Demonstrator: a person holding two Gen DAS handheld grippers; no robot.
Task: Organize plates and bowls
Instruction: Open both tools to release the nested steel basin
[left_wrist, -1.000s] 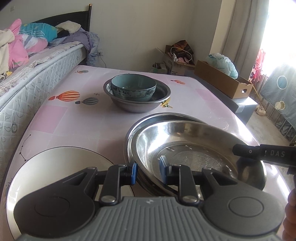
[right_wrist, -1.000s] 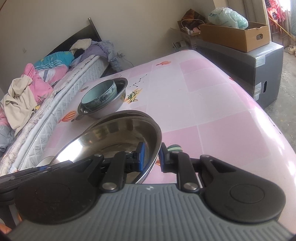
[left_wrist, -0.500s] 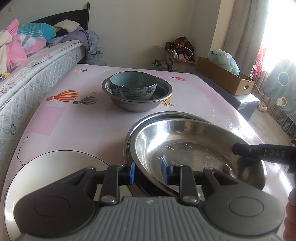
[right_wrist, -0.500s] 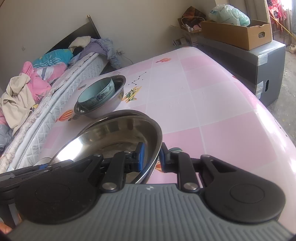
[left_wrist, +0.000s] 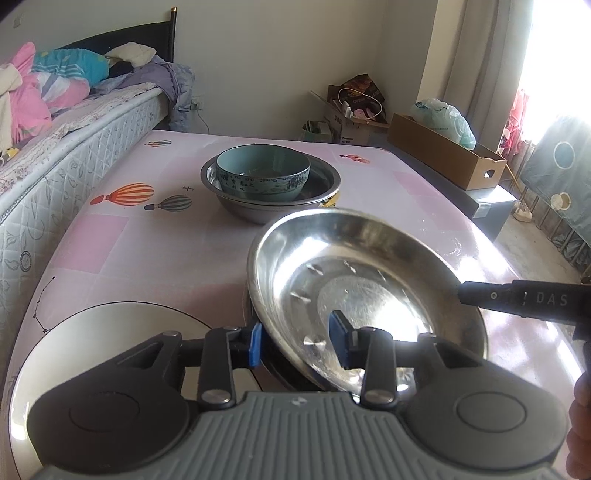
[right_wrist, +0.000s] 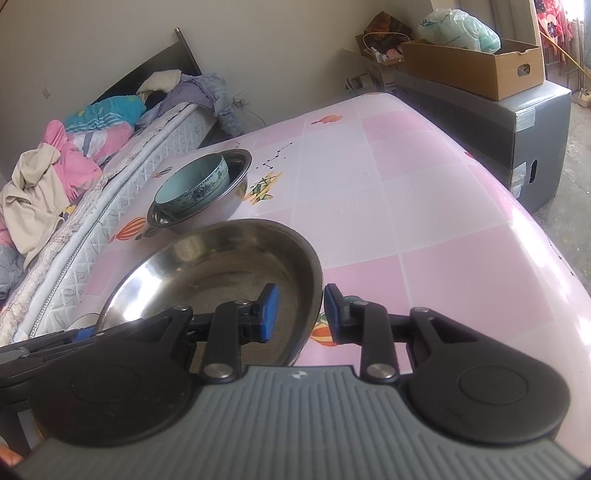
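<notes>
A shallow steel plate (left_wrist: 369, 280) rests on a second steel dish (left_wrist: 255, 317), of which only a dark edge shows. My left gripper (left_wrist: 295, 341) straddles the plate's near rim; its jaws are opening and the blue pads stand clear of the metal. My right gripper (right_wrist: 300, 314) straddles the plate's (right_wrist: 221, 269) right rim, also opening, with a gap at both pads. Its black finger (left_wrist: 517, 299) reaches in from the right in the left wrist view. A white plate (left_wrist: 92, 332) lies at the near left. A teal bowl (left_wrist: 262, 173) sits inside a steel bowl (left_wrist: 325, 184) farther back.
The pink patterned table (right_wrist: 424, 221) stretches bare to the right of the plates. A bed (left_wrist: 55, 147) with piled clothes runs along the table's left side. A cardboard box (right_wrist: 480, 66) on a grey cabinet stands beyond the far right edge.
Both grippers' jaws have spread apart from the steel plate's rim. The plate has dropped to cover the dish beneath it, whose rim showed behind it before.
</notes>
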